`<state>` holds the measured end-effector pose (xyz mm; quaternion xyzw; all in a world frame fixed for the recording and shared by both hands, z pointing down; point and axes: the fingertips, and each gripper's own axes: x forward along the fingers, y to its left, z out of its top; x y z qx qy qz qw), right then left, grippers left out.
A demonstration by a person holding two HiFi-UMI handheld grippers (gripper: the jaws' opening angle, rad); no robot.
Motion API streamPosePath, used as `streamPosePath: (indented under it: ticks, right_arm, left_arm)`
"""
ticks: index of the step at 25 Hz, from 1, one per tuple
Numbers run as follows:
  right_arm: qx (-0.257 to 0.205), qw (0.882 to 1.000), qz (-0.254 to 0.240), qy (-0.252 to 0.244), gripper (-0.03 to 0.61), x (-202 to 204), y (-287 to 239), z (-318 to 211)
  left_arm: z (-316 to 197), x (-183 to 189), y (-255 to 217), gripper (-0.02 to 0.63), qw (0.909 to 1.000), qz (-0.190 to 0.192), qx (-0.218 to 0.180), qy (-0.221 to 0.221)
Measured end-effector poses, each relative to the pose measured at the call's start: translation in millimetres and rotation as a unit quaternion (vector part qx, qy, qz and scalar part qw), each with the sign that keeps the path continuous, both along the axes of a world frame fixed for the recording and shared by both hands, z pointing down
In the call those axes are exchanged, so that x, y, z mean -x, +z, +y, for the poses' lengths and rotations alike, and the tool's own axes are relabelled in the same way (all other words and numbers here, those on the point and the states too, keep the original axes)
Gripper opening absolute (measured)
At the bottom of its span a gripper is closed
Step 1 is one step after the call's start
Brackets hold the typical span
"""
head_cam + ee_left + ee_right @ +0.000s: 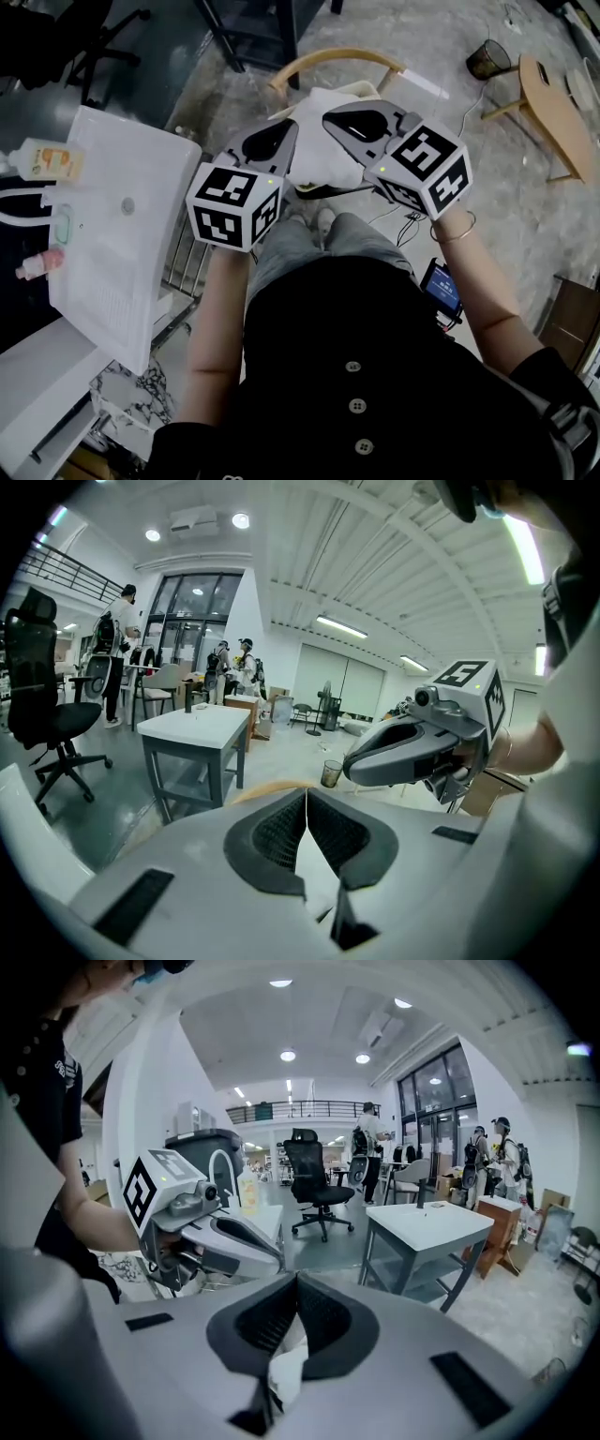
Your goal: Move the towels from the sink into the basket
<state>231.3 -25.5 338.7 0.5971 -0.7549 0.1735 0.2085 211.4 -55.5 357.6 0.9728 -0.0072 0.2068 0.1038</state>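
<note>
- The left gripper (307,801) has its jaws pressed together, pinching a thin edge of the white towel (321,150).
- The right gripper (296,1283) is clamped on the same towel.
- The towel hangs between the 2 grippers in the air, to the right of the white sink (112,253) and clear of it.

We hold the towel (323,159) between the left hand-held gripper (289,139) and the right hand-held gripper (336,127), over the basket (337,54). The sink (112,253) lies to our left.
</note>
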Motion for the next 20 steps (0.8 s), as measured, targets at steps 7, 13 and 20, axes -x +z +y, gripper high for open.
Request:
streamPosePath:
  ticks: [7,13,20]
  right_arm:
    - [-0.017,0.999,-0.034,0.036,0.002,10.5,6.2,8.9]
    - [-0.027,0.997,-0.048,0.062,0.002,15.7,11.5,11.6]
    - [-0.022,0.995,-0.053,0.077,0.002,16.7,17.5,18.6]
  left_arm:
    - [12.2,8.5,0.8,0.017,0.9999,0.002,0.006,0.008]
    - [14.5,15.2,6.9,0.017,0.9999,-0.002,0.009,0.008]
    - [18.8,18.9,16.9,0.017,0.9996,-0.02,0.005,0.018]
